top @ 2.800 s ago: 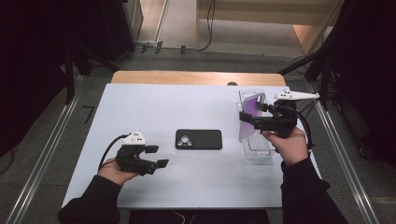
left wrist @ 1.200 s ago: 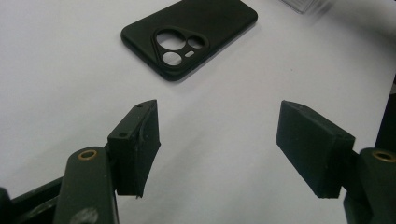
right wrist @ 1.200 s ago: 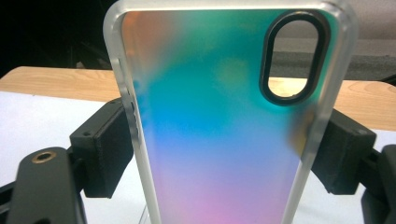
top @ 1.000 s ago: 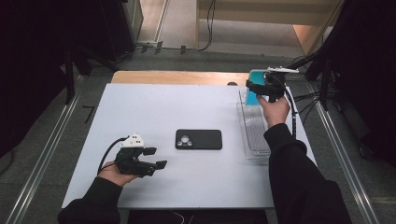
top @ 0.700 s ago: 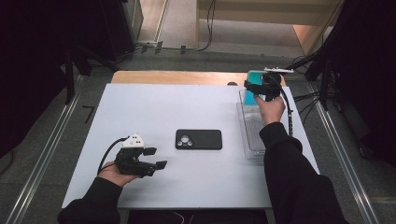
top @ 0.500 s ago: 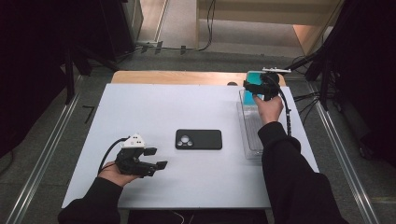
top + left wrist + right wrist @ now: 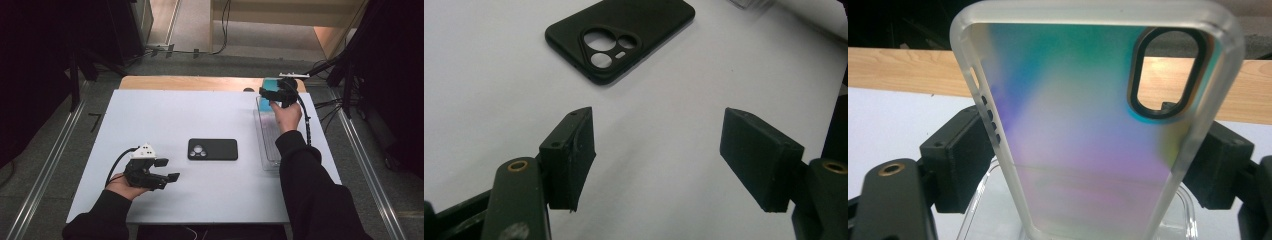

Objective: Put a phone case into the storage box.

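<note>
1. The right gripper (image 7: pixel 274 95) is now out at the far right corner of the white table (image 7: pixel 150 115), above the far end of the clear tray (image 7: pixel 266 150); 2.8 s ago it hovered nearer the person, over the tray's middle.
2. The right arm (image 7: pixel 305 185) now stretches well forward along the tray, where earlier only the hand and a short length of sleeve showed.
3. The iridescent phone case (image 7: pixel 1088 130) clamped between the jaws travels with the gripper, and its visible colour goes from purple at 2.8 s ago to teal now.
4. Over the last second the gripper creeps only slightly farther out.
</note>
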Demonstrator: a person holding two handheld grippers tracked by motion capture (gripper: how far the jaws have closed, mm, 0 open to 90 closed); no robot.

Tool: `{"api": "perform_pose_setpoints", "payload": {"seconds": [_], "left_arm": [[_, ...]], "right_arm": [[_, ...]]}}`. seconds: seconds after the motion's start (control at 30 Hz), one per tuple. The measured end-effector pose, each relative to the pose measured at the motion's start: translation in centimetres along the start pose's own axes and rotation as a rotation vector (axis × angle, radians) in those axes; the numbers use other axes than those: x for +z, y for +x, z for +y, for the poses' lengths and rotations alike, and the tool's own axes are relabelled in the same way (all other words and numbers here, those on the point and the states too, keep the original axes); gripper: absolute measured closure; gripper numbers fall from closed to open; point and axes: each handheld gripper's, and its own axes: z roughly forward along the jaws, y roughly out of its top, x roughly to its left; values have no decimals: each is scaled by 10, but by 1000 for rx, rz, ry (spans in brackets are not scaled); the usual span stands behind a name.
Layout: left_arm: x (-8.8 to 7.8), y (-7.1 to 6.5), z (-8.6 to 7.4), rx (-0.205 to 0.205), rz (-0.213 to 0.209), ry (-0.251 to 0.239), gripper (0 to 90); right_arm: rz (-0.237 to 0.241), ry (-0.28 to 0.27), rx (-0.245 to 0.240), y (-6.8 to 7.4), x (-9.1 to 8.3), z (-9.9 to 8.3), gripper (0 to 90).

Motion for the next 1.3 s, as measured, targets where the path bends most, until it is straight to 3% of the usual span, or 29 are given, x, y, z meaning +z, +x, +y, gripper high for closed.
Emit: {"api": "perform_pose_setpoints", "payload": {"seconds": [0.23,0.87,1.3], "left_arm": [[0,0,0,-1,-2,-2,305],[0,0,0,-3,-2,-1,305],[0,1,1,-8,1,-4,305]], "right_arm": [[-23,16,-38,4,3,0,141],[17,24,4,0,1,1,14],[39,59,4,0,-22,6,14]]}}
